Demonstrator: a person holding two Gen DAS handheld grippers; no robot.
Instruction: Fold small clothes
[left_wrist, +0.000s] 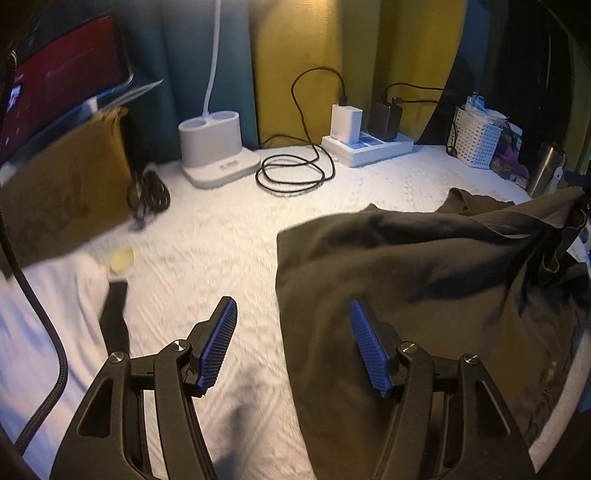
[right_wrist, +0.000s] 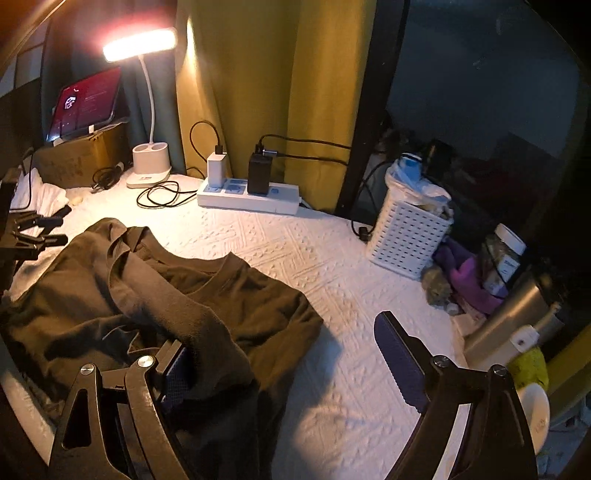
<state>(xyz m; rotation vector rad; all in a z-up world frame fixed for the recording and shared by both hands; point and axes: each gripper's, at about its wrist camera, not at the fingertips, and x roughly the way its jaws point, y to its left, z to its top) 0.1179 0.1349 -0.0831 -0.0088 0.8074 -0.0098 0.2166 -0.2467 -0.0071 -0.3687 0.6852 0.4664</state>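
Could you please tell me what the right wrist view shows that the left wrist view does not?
Only the right wrist view shows the lit lamp head and a jar beside the basket. Only the left wrist view shows the left gripper open, straddling the shirt's edge. Both share the dark shirt, power strip and coiled cable.

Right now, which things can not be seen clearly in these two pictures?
- Left wrist view: the dark shirt runs out of the picture at the bottom and right edges.
- Left wrist view: the white cloth and tablet are motion-blurred.
- Right wrist view: shirt fabric drapes over the right gripper's left finger pad.
- Right wrist view: jar label too small.
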